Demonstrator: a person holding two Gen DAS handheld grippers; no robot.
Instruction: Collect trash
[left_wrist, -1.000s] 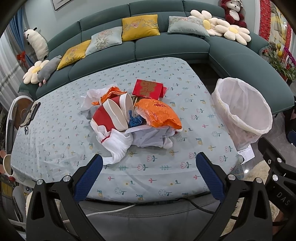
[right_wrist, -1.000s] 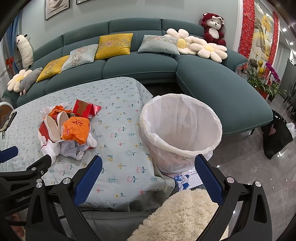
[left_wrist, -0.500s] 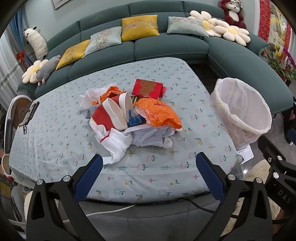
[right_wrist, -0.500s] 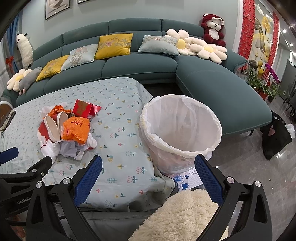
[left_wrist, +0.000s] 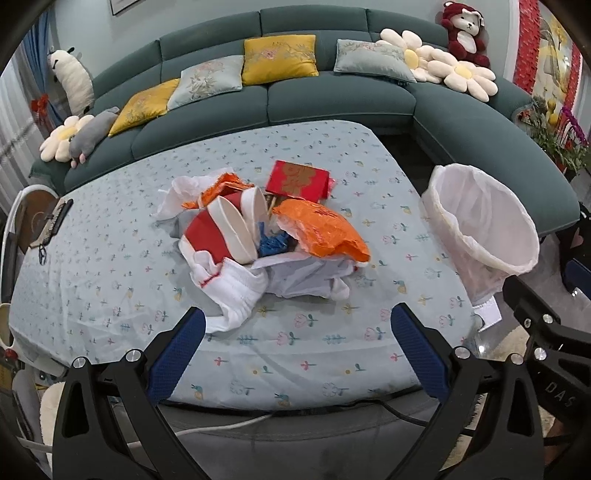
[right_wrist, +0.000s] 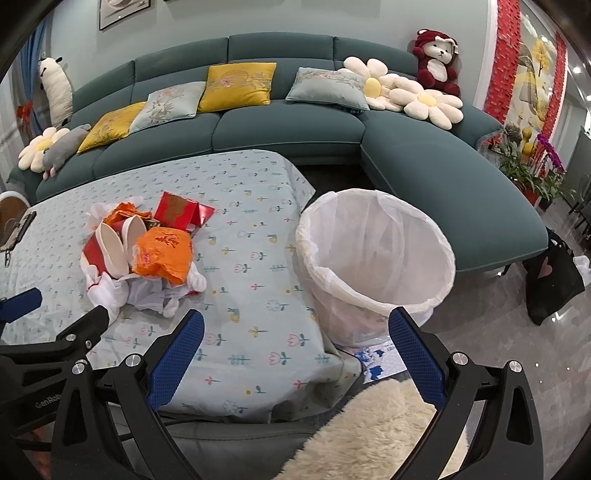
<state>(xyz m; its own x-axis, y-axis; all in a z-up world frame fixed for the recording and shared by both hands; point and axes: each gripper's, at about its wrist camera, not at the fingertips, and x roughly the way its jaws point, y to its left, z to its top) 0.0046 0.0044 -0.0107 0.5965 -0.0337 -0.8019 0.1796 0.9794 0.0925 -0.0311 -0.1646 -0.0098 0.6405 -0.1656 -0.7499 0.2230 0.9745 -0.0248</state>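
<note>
The tablecloth (left_wrist: 110, 258) is pale blue with small flowers and birds. At its middle lie an orange plastic bag (left_wrist: 325, 229), red paper cups (left_wrist: 214, 232) with white insides, a red box (left_wrist: 297, 179) with gold pattern, and white wrappers (left_wrist: 236, 288). Beside the tablecloth, the bin liner (right_wrist: 376, 254) is translucent white. Behind it, the sofa (right_wrist: 258, 122) is teal, with yellow and grey-green embroidered cushions.

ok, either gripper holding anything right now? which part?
Nothing held. Left gripper and right gripper are both open and empty, short of the trash pile.
</note>
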